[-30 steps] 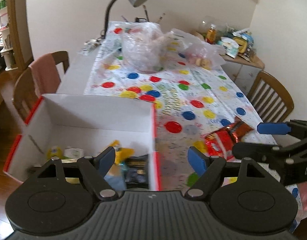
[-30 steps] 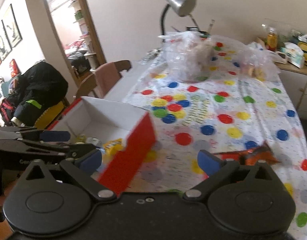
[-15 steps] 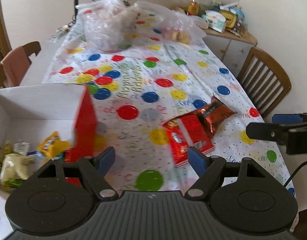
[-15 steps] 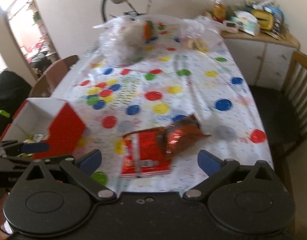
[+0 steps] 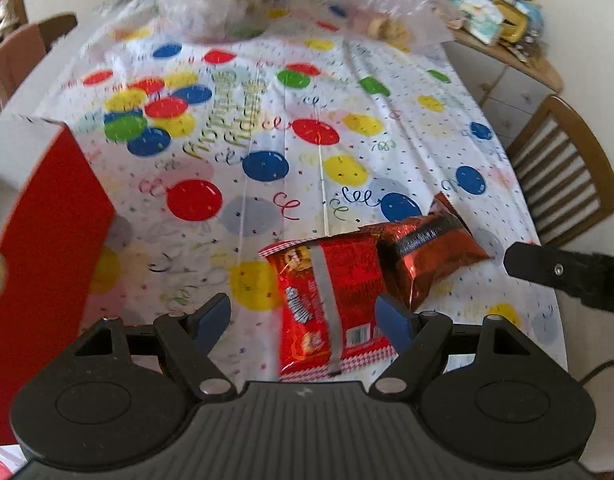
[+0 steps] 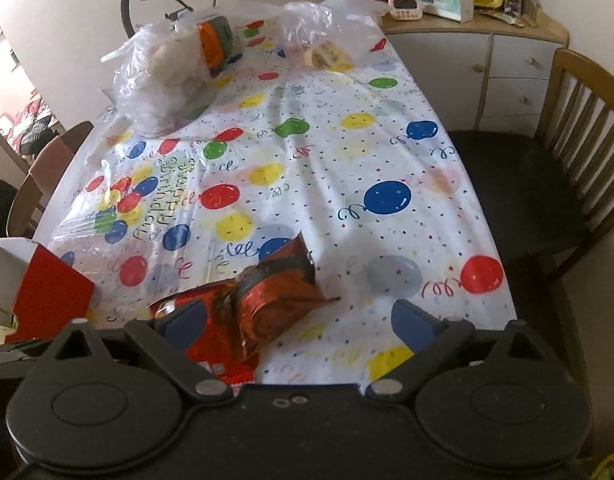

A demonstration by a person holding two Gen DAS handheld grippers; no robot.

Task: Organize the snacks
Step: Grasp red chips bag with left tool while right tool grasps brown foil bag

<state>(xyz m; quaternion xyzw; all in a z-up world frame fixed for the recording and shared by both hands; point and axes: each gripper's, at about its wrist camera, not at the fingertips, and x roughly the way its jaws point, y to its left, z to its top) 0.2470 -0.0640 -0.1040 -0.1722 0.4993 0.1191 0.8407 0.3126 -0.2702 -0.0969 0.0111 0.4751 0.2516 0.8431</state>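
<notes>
Both our left gripper [image 5: 303, 318] and right gripper [image 6: 299, 322] hover open and empty, with the flat red snack packet [image 5: 327, 300] and crinkled red-brown foil bag [image 5: 427, 252] at lower centre not yet in the red-sided cardboard box [image 5: 47, 240] at left.

Two snack packets lie flat at the near edge of the worktop [image 5: 267, 128]. Red cracker packet [image 5: 327, 300]: glossy, silver stripe lengthwise, unopened. Dark red foil bag [image 5: 427, 252]: crumpled, touching the packet's right side. Red-sided, white-lined box [image 5: 39, 216]: open, at near left.
</notes>
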